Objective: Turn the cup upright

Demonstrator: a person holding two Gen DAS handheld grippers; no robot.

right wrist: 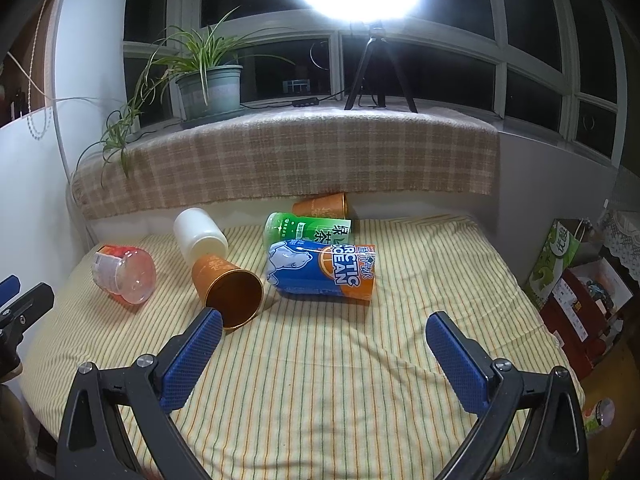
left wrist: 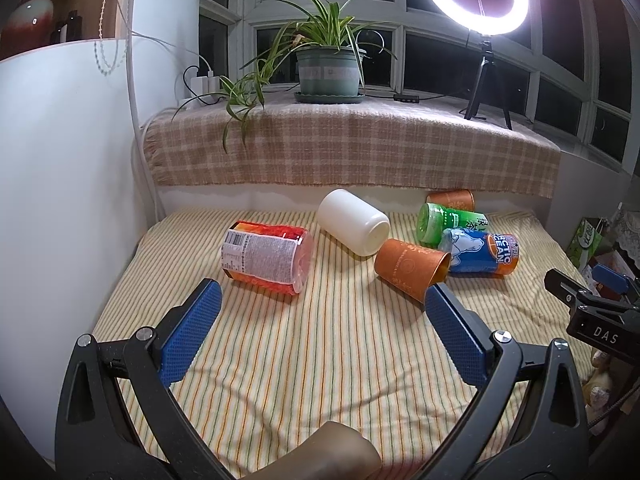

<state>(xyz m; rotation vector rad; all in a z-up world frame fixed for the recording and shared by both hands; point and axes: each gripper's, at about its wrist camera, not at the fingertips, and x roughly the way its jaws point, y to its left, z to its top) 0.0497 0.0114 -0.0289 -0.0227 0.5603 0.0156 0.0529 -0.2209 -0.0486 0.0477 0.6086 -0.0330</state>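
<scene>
Several cups lie on their sides on the striped cloth (left wrist: 320,360). An orange paper cup (left wrist: 412,270) lies nearest, its mouth toward the right gripper (right wrist: 324,328); it also shows in the right wrist view (right wrist: 226,290). A white cup (left wrist: 354,222), a red-labelled clear cup (left wrist: 268,258), a blue Arctic Ocean cup (left wrist: 482,252), a green cup (left wrist: 448,222) and a second orange cup (left wrist: 452,201) lie around it. My left gripper (left wrist: 322,300) is open and empty, short of the cups. My right gripper is open and empty, its left finger (right wrist: 196,356) just in front of the orange cup.
A plaid-covered sill (left wrist: 352,148) rises behind the cloth, with a potted plant (left wrist: 328,68) and a ring light on a tripod (left wrist: 480,80). A white wall (left wrist: 60,180) stands at left. Boxes and bags (right wrist: 572,280) stand off the right edge.
</scene>
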